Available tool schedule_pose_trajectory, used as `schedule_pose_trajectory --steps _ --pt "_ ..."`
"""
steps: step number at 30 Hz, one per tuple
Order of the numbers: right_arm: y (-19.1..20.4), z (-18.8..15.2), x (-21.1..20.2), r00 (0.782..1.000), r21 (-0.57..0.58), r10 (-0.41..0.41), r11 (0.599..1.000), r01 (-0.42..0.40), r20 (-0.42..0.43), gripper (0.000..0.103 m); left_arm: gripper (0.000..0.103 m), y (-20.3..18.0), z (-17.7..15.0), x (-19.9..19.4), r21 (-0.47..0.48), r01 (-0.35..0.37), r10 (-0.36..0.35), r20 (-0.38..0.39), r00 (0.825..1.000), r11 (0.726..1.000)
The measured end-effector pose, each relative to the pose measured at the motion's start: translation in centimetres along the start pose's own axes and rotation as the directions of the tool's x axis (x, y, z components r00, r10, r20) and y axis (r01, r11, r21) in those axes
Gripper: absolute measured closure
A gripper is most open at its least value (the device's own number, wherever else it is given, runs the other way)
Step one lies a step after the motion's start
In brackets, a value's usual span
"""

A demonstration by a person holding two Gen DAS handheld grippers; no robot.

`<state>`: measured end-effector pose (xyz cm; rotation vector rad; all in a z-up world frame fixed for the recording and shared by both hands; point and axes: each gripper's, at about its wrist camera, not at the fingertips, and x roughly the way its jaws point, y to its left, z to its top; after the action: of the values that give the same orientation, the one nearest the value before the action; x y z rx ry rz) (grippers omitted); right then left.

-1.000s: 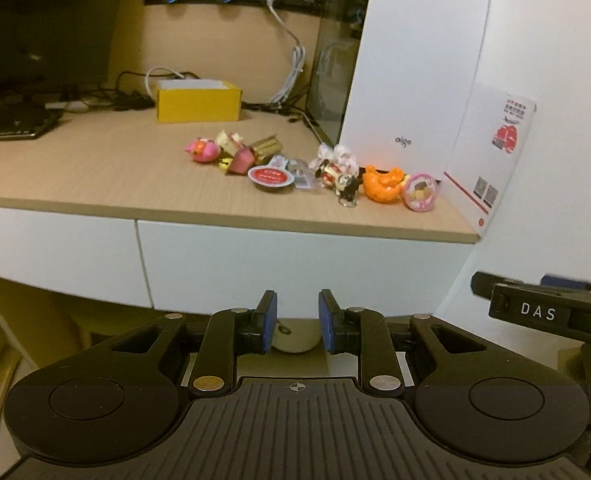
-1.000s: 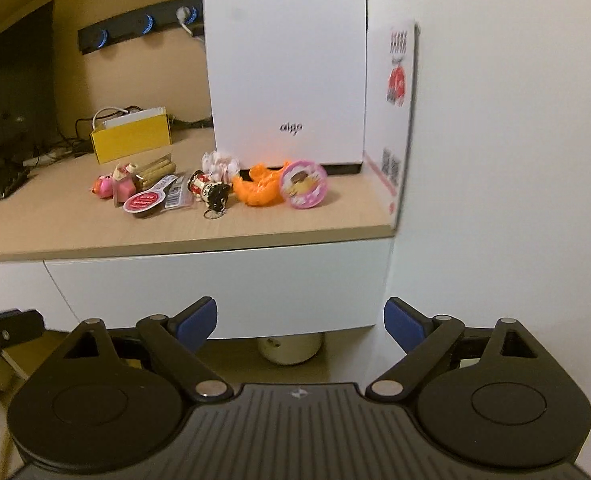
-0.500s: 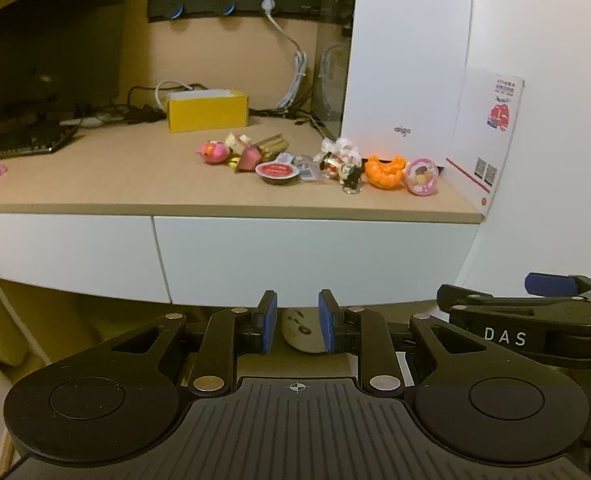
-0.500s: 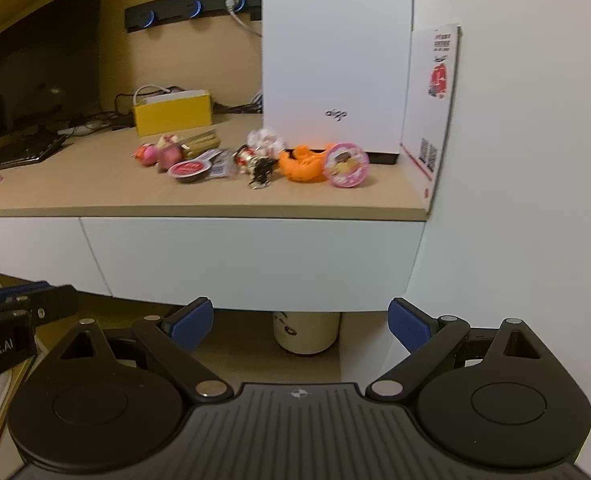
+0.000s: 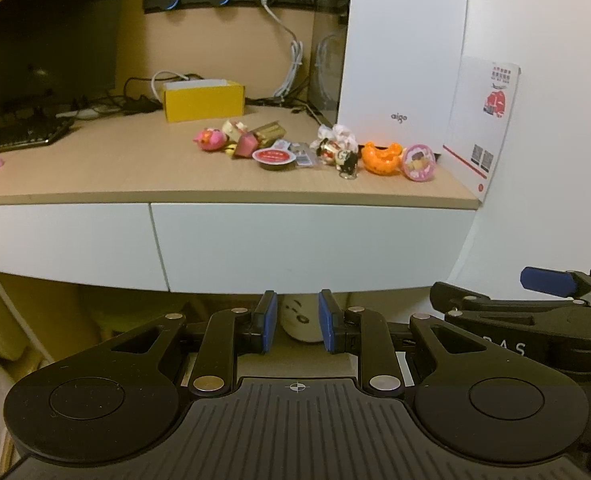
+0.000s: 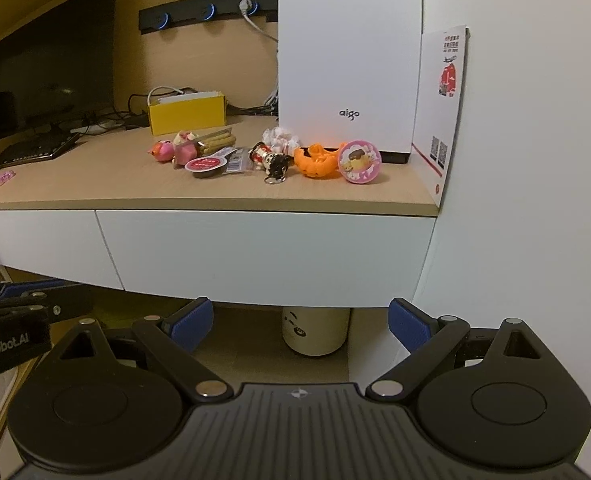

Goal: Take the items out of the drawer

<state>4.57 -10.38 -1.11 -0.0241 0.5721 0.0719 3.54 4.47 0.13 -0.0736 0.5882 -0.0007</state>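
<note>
Both grippers dropped lower, so I'm facing the closed drawer (image 6: pixel 271 252) mid-frame, above my fingers. Right gripper (image 6: pixel 299 320) is wide open and empty, left gripper (image 5: pixel 294 322) narrowly open, empty. Right looks nearer.

Home desk corner, lived-in.
Wood-topped table (image 6: pixel 95 188) with white drawer (image 6: pixel 263 248) fronts; dark monitor (image 6: pixel 51 56), keyboard (image 6: pixel 35 148), wall socket strip (image 6: pixel 207 12), white computer tower (image 6: pixel 347 56), scattered snacks and trinkets (image 6: pixel 263 156).
</note>
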Motion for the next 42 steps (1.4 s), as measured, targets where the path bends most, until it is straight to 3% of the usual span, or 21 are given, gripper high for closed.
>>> schedule_pose_trajectory --steps 42 --pt "0.0 -0.3 0.3 1.0 0.007 0.0 1.0 0.0 -0.01 0.008 0.078 -0.5 -0.2 0.8 -0.012 0.027 -0.027 -0.017 0.999 1.0"
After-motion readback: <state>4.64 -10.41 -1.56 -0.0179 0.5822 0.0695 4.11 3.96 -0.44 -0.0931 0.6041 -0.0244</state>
